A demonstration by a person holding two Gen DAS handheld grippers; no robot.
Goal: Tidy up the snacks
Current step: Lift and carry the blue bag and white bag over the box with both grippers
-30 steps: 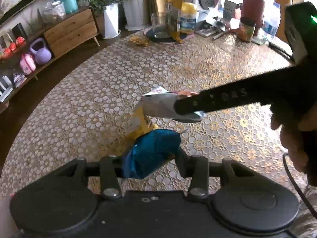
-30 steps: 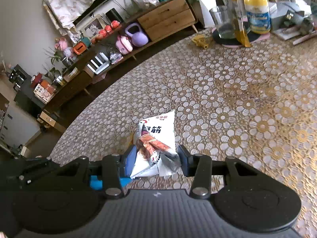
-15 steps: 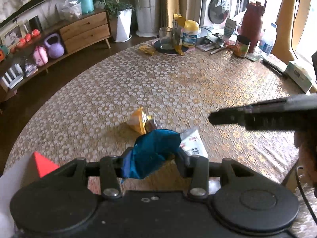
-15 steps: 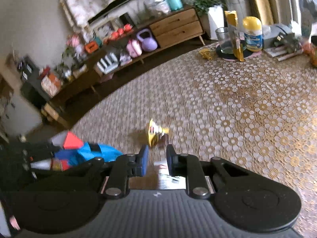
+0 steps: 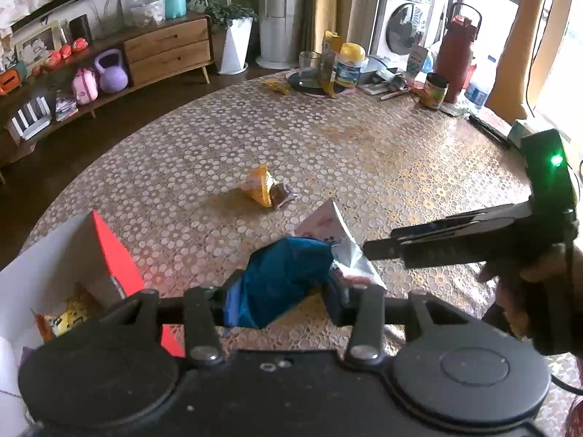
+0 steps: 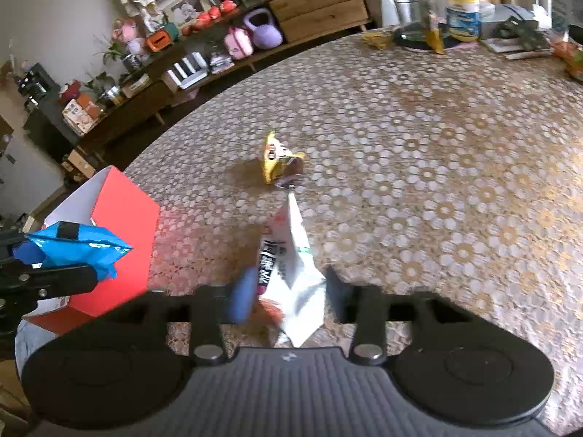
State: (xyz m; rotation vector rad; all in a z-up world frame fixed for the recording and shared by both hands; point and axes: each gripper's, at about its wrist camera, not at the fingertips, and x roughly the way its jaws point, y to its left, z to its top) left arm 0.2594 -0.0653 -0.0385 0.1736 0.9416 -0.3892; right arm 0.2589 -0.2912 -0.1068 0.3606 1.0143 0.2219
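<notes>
The blue snack bag (image 5: pixel 288 284) sits clamped between the 2 fingers of the left gripper (image 5: pixel 280 291). The white snack packet (image 6: pixel 295 276) stands between the fingers of the right gripper (image 6: pixel 288 291), whose jaws have just been opening and stand clear of it. The yellow snack packet (image 6: pixel 278 160) lies ahead of those fingers on the table (image 6: pixel 437 145). The red-and-white box (image 6: pixel 120 225) stands left of them.
</notes>
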